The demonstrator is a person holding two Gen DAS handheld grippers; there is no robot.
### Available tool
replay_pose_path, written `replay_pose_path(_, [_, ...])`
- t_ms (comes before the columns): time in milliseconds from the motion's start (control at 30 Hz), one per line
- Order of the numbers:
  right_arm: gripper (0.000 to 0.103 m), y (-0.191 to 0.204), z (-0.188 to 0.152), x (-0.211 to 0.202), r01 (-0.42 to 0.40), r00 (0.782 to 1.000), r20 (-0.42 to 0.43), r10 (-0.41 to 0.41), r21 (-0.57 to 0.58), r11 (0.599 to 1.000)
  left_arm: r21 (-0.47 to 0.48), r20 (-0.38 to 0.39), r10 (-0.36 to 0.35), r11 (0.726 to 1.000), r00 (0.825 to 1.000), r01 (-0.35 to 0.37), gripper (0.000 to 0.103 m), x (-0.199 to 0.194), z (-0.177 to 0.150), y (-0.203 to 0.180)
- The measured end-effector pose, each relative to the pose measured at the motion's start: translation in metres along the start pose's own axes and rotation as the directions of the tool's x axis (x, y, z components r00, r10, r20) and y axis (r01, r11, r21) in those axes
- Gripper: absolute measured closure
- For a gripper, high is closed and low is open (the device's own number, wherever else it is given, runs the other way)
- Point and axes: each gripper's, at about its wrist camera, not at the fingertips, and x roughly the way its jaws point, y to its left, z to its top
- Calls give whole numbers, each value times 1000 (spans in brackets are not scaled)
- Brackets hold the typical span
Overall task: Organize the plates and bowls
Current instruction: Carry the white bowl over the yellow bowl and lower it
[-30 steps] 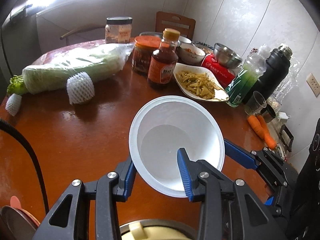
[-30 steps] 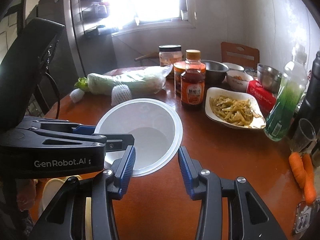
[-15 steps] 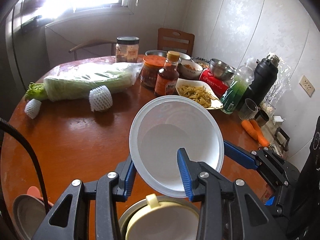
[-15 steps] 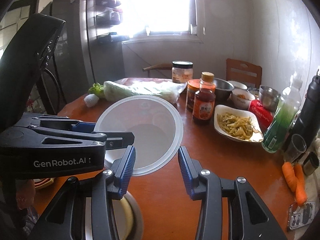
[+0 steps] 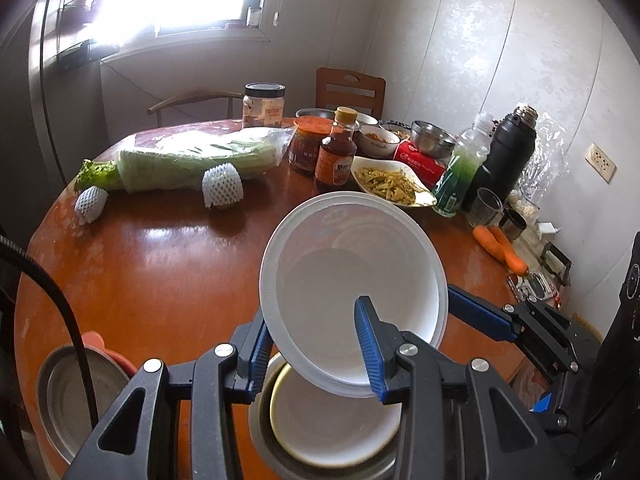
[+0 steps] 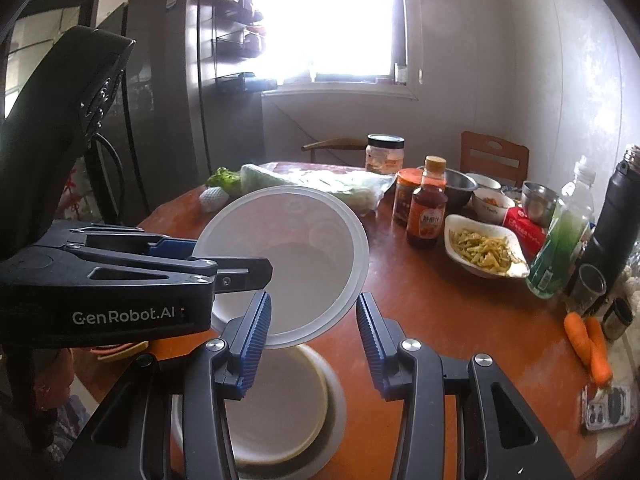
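Above the stacked bowls (image 5: 336,432): I hold the white bowl (image 5: 352,284) tilted.
My left gripper (image 5: 316,352) pinches its rim; my right gripper (image 6: 312,344), fingers parted and unladen, sits beside it.

Bottle label (image 6: 427,220) lettering illegible

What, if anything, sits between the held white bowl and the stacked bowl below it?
Nothing visible. The left gripper holds the white bowl tilted above the stacked bowl, with only open air between; the right gripper hangs open alongside.
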Motion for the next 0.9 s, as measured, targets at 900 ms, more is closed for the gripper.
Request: replay_pose_path(900, [56, 26, -53, -17, -13, 999, -52, 12, -9, 1000, 46, -32, 37, 998, 999, -35, 63, 0, -61, -8])
